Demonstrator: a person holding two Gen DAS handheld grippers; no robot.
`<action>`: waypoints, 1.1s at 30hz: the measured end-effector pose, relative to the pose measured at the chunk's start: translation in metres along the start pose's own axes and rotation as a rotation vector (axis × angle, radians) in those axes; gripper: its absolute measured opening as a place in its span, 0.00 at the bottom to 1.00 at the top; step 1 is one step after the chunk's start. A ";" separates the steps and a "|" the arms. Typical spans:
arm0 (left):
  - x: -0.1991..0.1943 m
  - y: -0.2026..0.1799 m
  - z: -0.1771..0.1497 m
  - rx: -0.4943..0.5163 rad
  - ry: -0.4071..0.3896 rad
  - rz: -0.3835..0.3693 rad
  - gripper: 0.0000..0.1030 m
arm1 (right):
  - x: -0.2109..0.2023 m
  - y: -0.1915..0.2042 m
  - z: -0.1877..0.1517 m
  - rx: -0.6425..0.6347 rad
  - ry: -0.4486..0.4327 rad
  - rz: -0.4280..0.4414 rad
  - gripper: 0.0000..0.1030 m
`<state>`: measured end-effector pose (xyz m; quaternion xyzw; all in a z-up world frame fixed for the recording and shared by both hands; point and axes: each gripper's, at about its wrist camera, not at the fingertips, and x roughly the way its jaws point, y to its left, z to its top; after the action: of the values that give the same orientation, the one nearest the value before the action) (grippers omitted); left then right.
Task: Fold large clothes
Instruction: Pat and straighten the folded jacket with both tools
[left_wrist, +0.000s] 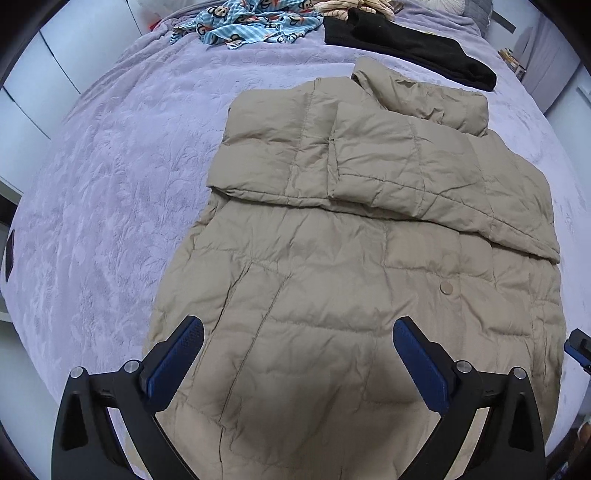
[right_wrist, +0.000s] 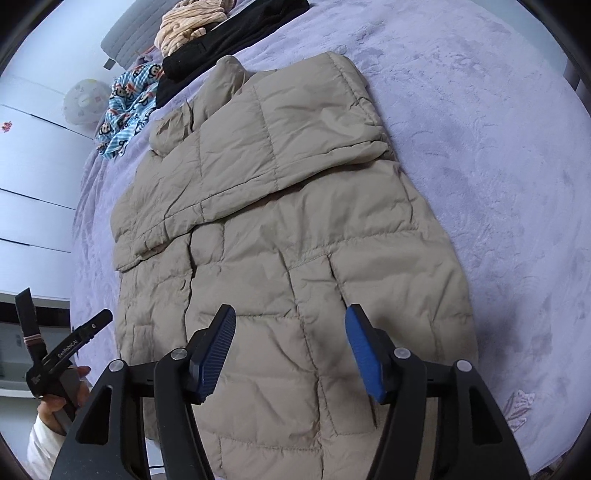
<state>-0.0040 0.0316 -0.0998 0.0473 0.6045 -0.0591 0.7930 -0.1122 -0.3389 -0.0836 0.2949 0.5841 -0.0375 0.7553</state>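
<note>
Jaws of the left gripper (left_wrist: 298, 349) are standing wide apart and gripping nothing, hanging over the lower part of a beige puffer jacket (left_wrist: 332, 258) that is lying flat on a bed (left_wrist: 110, 184) covered in a lilac textured blanket. Directly beneath and between those jaws the quilted hem area is spreading out, with a round snap button (left_wrist: 447, 287) sitting just beyond the right-hand jaw. Farther ahead of the jaws, both sleeves are lying folded inward across the chest, one overlapping the other, and the collar is sitting beyond them at the far end. The right gripper (right_wrist: 290, 334) is also hovering over the jacket (right_wrist: 277, 240) with its jaws released, parted less widely than the left pair, and nothing is pinched between them (the fabric under them is lying slack and creased). Off to the left of the right jaws, past the jacket's edge, a hand (right_wrist: 61, 400) in a white sleeve is holding the handle of the other tool. Well beyond both pairs of jaws, near the head of the bed, a black garment (left_wrist: 410, 48) is lying just past the collar, with a blue monkey-print cloth (left_wrist: 251, 22) to its left and a striped peach piece (right_wrist: 188, 24) bunched beside it.
</note>
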 end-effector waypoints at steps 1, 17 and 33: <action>-0.001 0.001 -0.003 0.007 0.004 -0.013 0.99 | -0.001 0.002 -0.003 0.000 0.001 0.007 0.71; -0.025 0.050 -0.077 0.095 0.030 -0.091 0.99 | -0.010 0.049 -0.100 0.059 -0.023 0.017 0.89; -0.041 0.101 -0.135 0.080 0.041 -0.105 0.99 | -0.020 0.054 -0.184 0.223 0.030 0.075 1.00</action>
<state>-0.1285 0.1526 -0.0958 0.0484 0.6193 -0.1237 0.7738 -0.2547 -0.2106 -0.0707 0.3991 0.5762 -0.0694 0.7098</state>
